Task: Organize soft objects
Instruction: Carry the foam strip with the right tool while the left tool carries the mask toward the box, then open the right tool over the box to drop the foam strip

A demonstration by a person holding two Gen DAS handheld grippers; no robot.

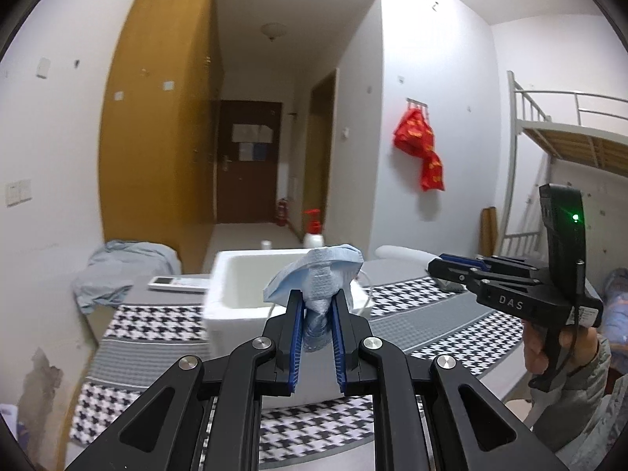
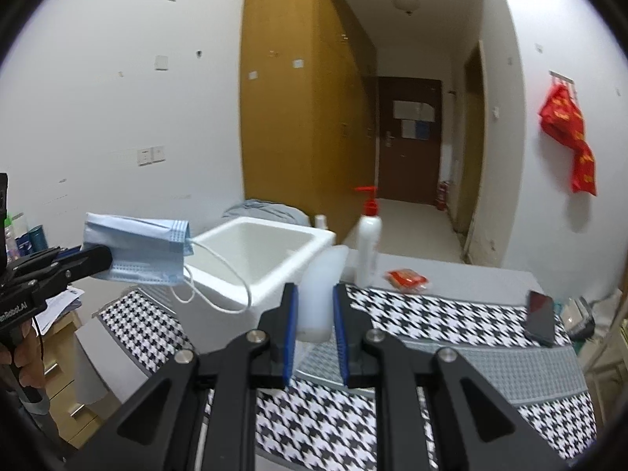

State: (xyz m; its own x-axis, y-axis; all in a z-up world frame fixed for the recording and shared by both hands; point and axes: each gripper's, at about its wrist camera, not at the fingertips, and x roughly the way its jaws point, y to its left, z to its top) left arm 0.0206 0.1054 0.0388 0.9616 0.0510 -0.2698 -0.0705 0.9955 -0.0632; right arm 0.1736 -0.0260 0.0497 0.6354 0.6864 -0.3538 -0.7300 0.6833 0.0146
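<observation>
Pinching a folded blue mask (image 1: 318, 274), the left gripper (image 1: 317, 314) holds it in the air in front of a white foam box (image 1: 235, 274), ear loops (image 2: 219, 274) dangling over the box's near wall. At three o'clock in the left view, the right gripper (image 1: 443, 265) floats above a houndstooth mat (image 1: 157, 322), jaws nearly together with nothing seen between them. Beyond the box, at twelve o'clock, stands a pump bottle (image 2: 369, 235); a phone (image 2: 541, 318) lies at three o'clock on the mat.
</observation>
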